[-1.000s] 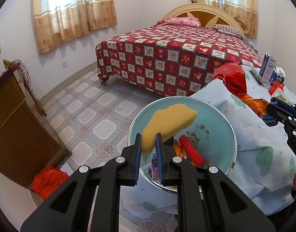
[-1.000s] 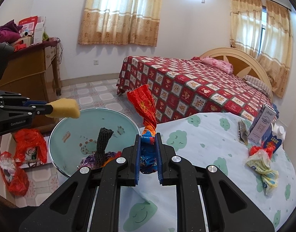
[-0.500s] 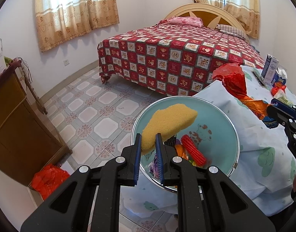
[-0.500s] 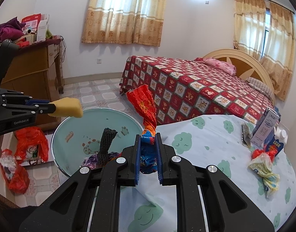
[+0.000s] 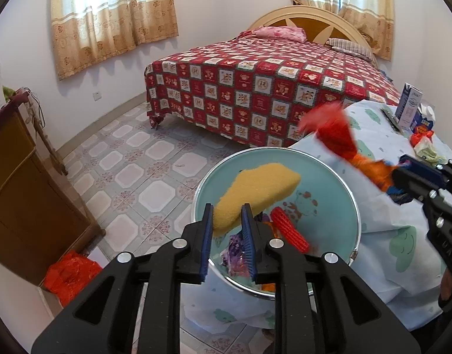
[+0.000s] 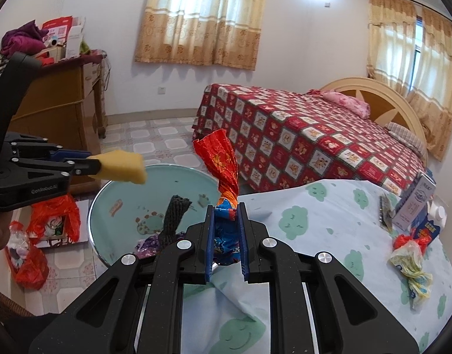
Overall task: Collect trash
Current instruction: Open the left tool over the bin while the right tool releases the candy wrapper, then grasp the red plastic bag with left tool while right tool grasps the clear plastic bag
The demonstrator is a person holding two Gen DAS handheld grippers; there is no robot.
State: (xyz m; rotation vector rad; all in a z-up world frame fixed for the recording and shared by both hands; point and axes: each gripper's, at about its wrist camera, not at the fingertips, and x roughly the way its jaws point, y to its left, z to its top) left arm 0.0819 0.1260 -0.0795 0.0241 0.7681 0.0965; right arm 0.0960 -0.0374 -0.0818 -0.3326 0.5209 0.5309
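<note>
Left wrist view: the left tongs (image 5: 227, 224) hang over the round teal basin (image 5: 323, 174), the near end of a yellow sponge (image 5: 255, 191) between the blue pads; the jaws are opening, the sponge still touching both pads. In the basin lie a red ribbed roll (image 5: 289, 230) and purple wrappers (image 5: 236, 244). The basin sits at the edge of the worktop (image 5: 402, 244), draped in a cloud-print cloth. At right the right tongs (image 5: 398, 166) carry a red-orange wrapper (image 5: 338, 135) — blurred here. Right wrist view: the right tongs (image 6: 226, 230) pinch the blue lower end of that wrapper (image 6: 220, 162), its red top standing upright; the jaws are opening slightly, pads still on the foil. Further right on the worktop (image 6: 329, 230) — a crumpled yellowish wrapper (image 6: 411, 262) just beside a white carton (image 6: 417, 203). The left tongs (image 6: 97, 162) hold the sponge (image 6: 122, 166) above the basin (image 6: 119, 188).
</note>
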